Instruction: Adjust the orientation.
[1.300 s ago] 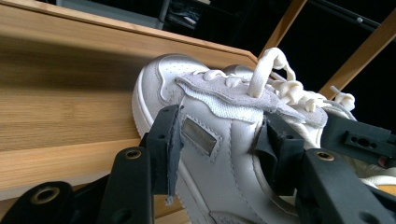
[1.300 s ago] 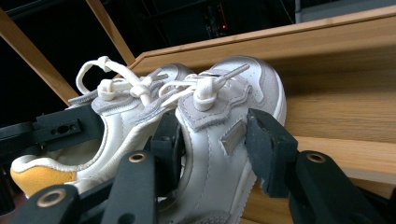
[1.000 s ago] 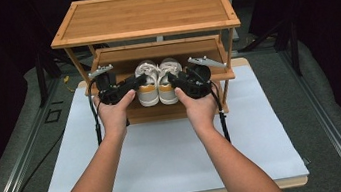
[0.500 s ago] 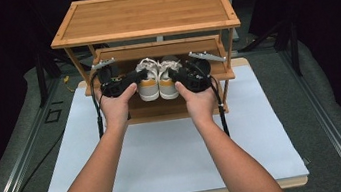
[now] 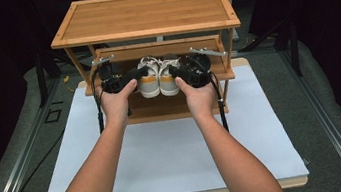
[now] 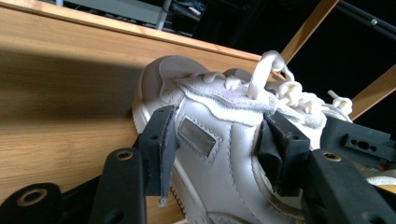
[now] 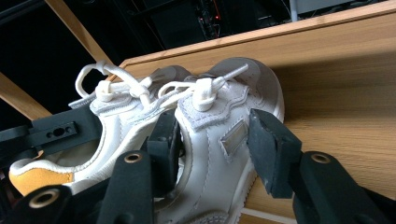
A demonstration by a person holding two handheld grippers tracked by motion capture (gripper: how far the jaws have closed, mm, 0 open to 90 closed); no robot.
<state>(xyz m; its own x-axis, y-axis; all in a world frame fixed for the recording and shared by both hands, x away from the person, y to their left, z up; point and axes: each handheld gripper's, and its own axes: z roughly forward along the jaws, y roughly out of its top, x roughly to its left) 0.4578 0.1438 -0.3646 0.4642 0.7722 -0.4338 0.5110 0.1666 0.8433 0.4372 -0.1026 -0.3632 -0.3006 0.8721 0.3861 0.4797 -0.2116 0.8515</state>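
Left gripper (image 5: 131,76): centre-left of the high view, its fingers (image 6: 159,140) are clamping the side wall and collar of the left white leather sneaker with orange heel patch (image 5: 148,79).
Right gripper (image 5: 181,70): right of centre, its fingers (image 7: 271,149) are straddling the collar and side of the right white leather sneaker (image 5: 169,76), gripping it.
Place: both sneakers are sitting side by side, touching, on the middle shelf of the bamboo shoe rack (image 5: 147,13), itself standing on the white surface (image 5: 167,162).
Handling: probably light, soft-walled, laces loose; the padded collar is giving the firmest hold.
Count: two sneakers, two grippers, one rack.
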